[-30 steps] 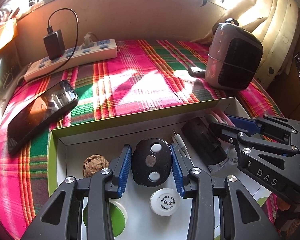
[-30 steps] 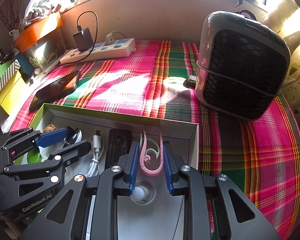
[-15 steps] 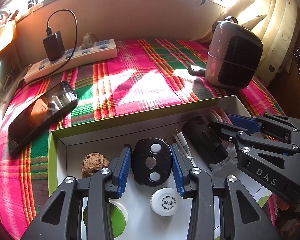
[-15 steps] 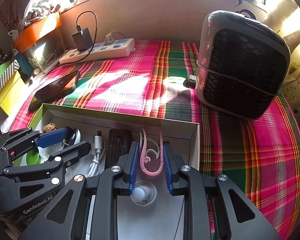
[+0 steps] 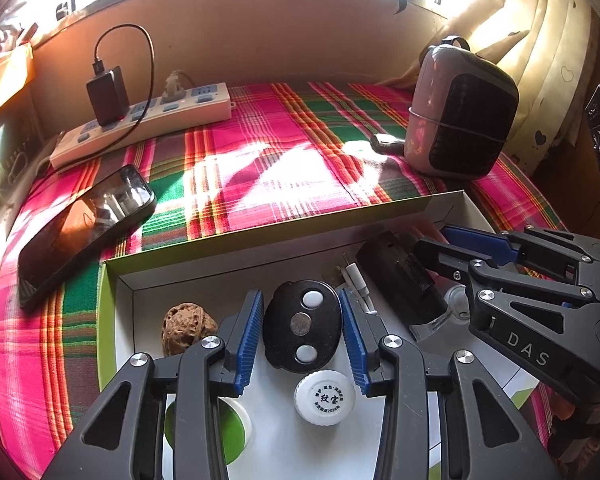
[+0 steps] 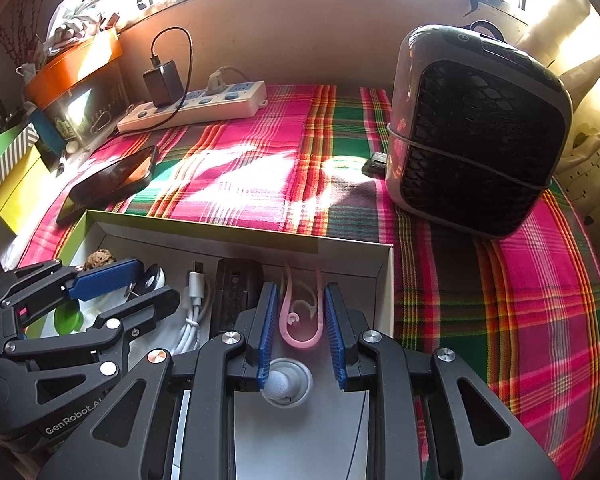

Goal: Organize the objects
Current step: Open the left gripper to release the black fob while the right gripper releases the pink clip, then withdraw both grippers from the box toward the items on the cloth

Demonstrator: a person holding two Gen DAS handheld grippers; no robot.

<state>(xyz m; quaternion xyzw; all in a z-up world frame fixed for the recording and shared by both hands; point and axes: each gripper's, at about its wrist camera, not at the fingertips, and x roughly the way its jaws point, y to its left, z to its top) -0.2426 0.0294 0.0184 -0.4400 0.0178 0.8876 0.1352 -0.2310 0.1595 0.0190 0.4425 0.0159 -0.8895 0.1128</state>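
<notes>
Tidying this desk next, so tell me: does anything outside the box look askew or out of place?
The phone lies diagonally on the plaid cloth, its lower end reaching the cloth's left edge. A small dark item sits tucked against the heater. Nothing spilled.

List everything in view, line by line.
box: one, white inside, green outside, on cloth
remote: one, black, in box
walnut: one, brown, in box
cap: one, white, in box
lid: one, green, in box
cable: one, white, in box
block: one, black, in box
ear hook: one, pink, in box
phone: one, black, on cloth
power strip: one, white, far left
grilled appliance: one, grey-black, right
cloth: one, pink-green plaid
left hand-held gripper: astride remote, contact unclear
right hand-held gripper: jaws opening, ear hook between
</notes>
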